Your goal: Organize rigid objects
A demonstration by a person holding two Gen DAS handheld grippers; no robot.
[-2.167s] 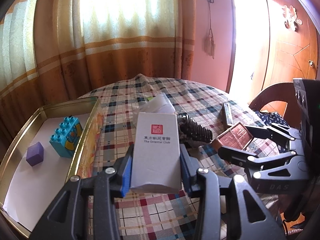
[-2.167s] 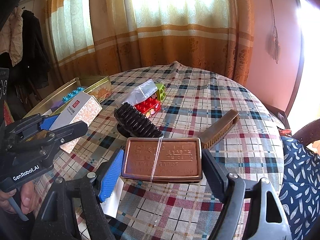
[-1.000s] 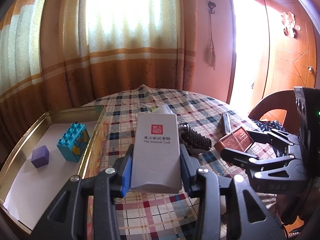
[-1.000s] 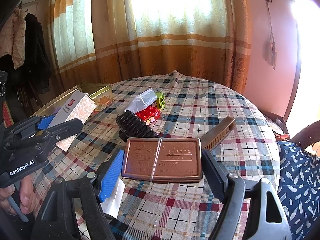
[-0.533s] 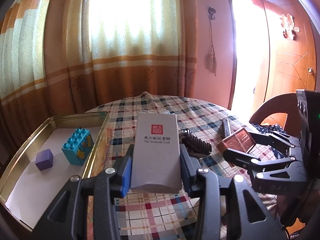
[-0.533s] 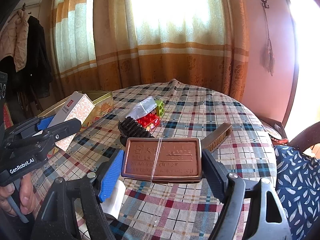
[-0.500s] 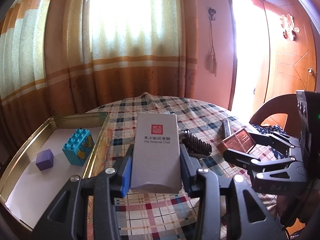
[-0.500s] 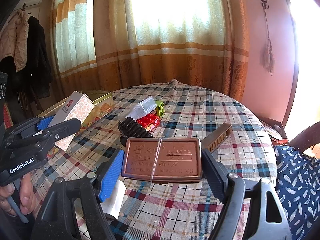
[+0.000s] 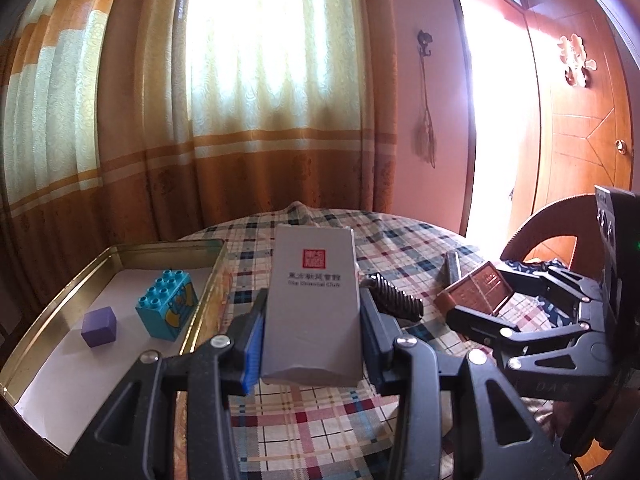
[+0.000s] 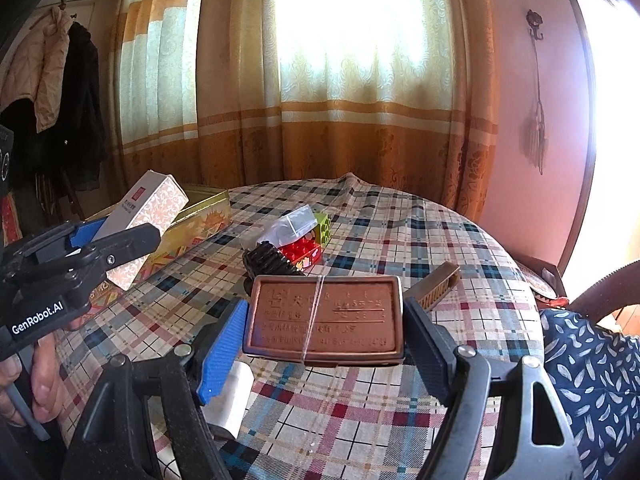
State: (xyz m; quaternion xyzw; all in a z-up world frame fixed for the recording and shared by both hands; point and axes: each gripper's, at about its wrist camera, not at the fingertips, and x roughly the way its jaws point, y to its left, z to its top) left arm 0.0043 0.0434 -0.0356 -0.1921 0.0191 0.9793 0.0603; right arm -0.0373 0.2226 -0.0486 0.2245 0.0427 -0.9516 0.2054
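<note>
My left gripper (image 9: 312, 320) is shut on a grey carton with a red seal (image 9: 314, 300), held above the plaid table beside the gold tin tray (image 9: 120, 248). The tray holds a blue toy block (image 9: 168, 310) and a purple cube (image 9: 99, 326). My right gripper (image 10: 324, 316) is shut on a flat brown case (image 10: 324, 314), held above the table. In the right wrist view the left gripper (image 10: 92, 248) holds the carton (image 10: 148, 216) at the left. In the left wrist view the right gripper (image 9: 532, 304) holds the case (image 9: 476, 294) at the right.
On the table lie a black ribbed brush (image 10: 272, 260), a red toy block (image 10: 300, 254), a green block (image 10: 322, 226), a clear plastic piece (image 10: 290, 222) and a brown harmonica-like bar (image 10: 434, 284). A white roll (image 10: 230, 394) lies under the right gripper. A chair (image 9: 552, 224) stands at the right.
Both grippers have risen higher above the table with their objects still held. More of the curtain shows and the table looks lower and farther.
</note>
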